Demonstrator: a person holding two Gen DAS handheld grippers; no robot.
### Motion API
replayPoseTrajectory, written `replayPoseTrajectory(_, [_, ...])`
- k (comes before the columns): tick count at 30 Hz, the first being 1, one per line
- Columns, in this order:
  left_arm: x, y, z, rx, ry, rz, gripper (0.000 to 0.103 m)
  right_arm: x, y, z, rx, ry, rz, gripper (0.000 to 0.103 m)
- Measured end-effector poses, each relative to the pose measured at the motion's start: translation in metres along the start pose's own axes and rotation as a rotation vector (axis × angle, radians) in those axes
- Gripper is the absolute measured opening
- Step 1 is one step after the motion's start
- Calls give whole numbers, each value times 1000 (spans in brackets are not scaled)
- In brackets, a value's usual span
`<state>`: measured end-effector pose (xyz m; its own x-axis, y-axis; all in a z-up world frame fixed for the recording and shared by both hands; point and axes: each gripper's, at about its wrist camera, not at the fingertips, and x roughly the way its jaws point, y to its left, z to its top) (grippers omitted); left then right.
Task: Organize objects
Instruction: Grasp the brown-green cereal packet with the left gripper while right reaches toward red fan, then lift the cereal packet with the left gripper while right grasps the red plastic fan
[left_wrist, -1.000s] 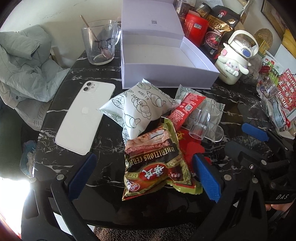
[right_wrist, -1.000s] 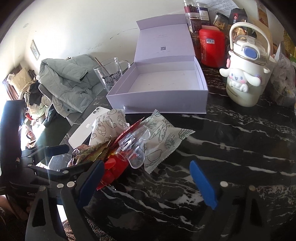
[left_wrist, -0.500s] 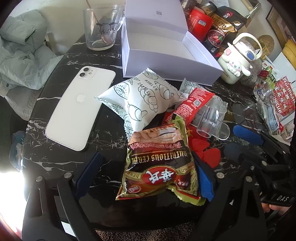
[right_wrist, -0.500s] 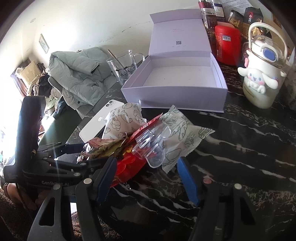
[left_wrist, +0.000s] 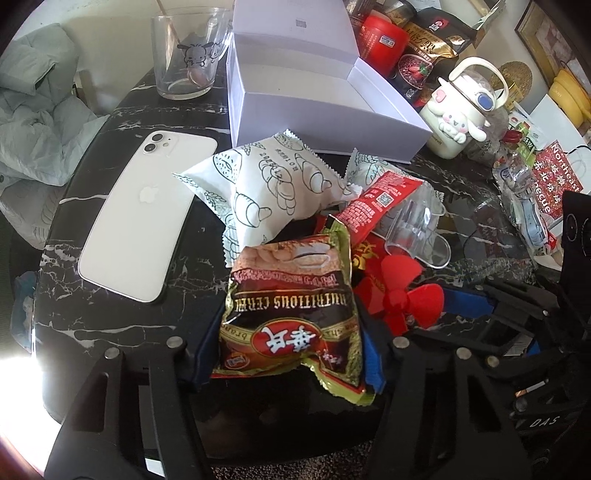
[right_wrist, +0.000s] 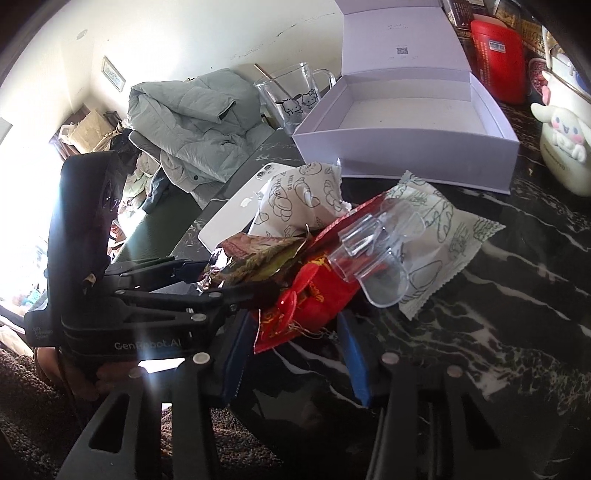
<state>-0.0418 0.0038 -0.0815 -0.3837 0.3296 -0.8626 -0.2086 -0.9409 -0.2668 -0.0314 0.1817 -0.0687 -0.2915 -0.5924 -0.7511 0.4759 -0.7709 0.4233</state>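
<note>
Low in the left wrist frame, the left gripper (left_wrist: 288, 350) is closing its blue pads on a crinkled, glossy foil cereal packet (left_wrist: 291, 306), brown and green, lying on the black white-veined marble table (left_wrist: 122, 317). In the right wrist frame's lower middle, the right gripper (right_wrist: 295, 354) is closing around a creased red pouch (right_wrist: 306, 299). A rigid white open box (right_wrist: 413, 147) sits at upper right.

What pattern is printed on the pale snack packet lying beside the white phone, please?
Dark line drawings of croissants and breads on the pale snack packet, clearest in the left wrist view.
</note>
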Motion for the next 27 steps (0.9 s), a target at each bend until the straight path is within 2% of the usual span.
replayPoseTrajectory(6, [1,0,-1,9,-1,-3,61,5,2,3,-20,-10,-5,42])
replayPoseTrajectory(8, [2,1,0,5,4,-5,61,7,-3,4,4,5,-1,33])
replayPoseTrajectory(9, [3,1,0,4,8,-7,61,9,-5,4,17,9,4,31])
replayPoseTrajectory(21, [0,1,0,-13,3,9,59,-1,-5,0,14,-22,28,31])
replayPoseTrajectory(27, [-13,-7,-6,8,-26,17,58,-12,-3,-5,-1,-49,35,31])
